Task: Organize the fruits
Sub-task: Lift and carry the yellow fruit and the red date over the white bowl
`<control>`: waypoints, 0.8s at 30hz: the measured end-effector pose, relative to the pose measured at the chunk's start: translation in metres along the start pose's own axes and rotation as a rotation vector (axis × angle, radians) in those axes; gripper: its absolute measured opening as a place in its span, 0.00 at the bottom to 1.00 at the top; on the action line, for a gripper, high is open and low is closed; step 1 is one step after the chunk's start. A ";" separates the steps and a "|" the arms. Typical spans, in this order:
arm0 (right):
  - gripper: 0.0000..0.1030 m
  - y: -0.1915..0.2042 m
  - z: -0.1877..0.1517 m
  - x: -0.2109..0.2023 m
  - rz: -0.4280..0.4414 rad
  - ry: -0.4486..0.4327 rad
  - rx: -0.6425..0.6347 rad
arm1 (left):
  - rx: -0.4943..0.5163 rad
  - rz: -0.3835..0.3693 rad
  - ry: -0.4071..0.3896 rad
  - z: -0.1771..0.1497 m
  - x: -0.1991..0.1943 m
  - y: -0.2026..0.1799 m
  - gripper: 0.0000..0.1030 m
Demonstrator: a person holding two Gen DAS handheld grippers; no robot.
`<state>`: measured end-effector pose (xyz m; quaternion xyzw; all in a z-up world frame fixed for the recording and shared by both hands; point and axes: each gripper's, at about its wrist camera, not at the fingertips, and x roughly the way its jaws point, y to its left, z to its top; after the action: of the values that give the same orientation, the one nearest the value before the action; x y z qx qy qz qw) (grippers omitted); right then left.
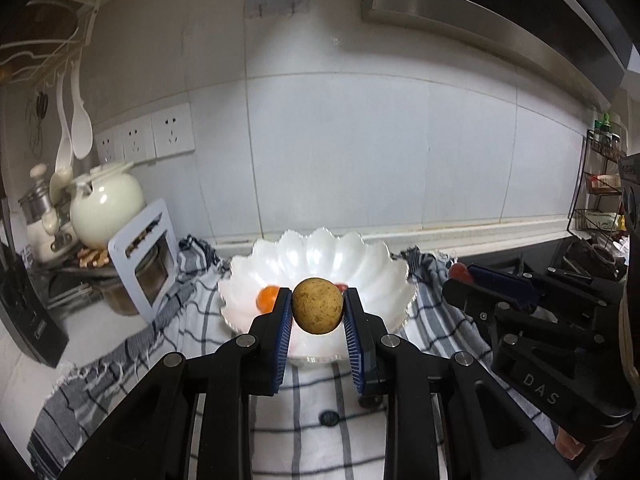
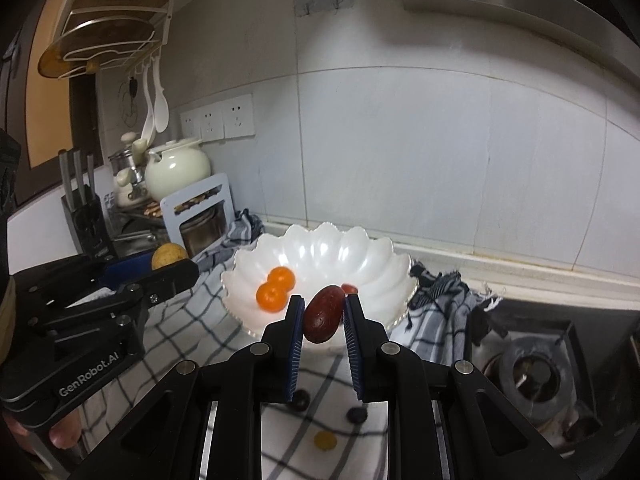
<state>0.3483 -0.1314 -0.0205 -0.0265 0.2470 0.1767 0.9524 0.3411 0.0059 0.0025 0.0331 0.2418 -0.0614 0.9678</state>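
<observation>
My left gripper (image 1: 317, 312) is shut on a round tan-brown fruit (image 1: 317, 306) and holds it above the near rim of a white scalloped bowl (image 1: 372, 264). My right gripper (image 2: 323, 316) is shut on a dark red oval fruit (image 2: 323, 314) just in front of the same bowl (image 2: 372, 264). Two small orange fruits (image 2: 276, 288) and a small red fruit (image 2: 350, 289) lie in the bowl. The right gripper shows at the right of the left wrist view (image 1: 476, 276). The left gripper shows at the left of the right wrist view (image 2: 176, 268).
The bowl stands on a checked cloth (image 2: 168, 336). Small dark berries (image 2: 356, 415) and a yellow fruit (image 2: 325, 440) lie on the cloth below my right gripper. A cream teapot (image 2: 176, 168), a knife block (image 2: 86, 216) and a jar stand at the left. A stove burner (image 2: 532, 380) is at the right.
</observation>
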 end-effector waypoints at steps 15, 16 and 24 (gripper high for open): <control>0.21 -0.024 0.038 0.054 -0.025 0.010 0.010 | 0.011 0.021 0.011 0.035 0.046 0.008 0.25; 0.21 -0.025 0.039 0.057 -0.025 0.012 0.013 | 0.012 0.023 0.017 0.037 0.050 0.008 0.25; 0.21 -0.038 0.051 0.090 -0.034 0.048 0.023 | -0.007 -0.001 0.104 0.051 0.093 0.013 0.25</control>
<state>0.4582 -0.1305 -0.0208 -0.0238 0.2713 0.1569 0.9493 0.4477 0.0042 0.0041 0.0326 0.2918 -0.0591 0.9541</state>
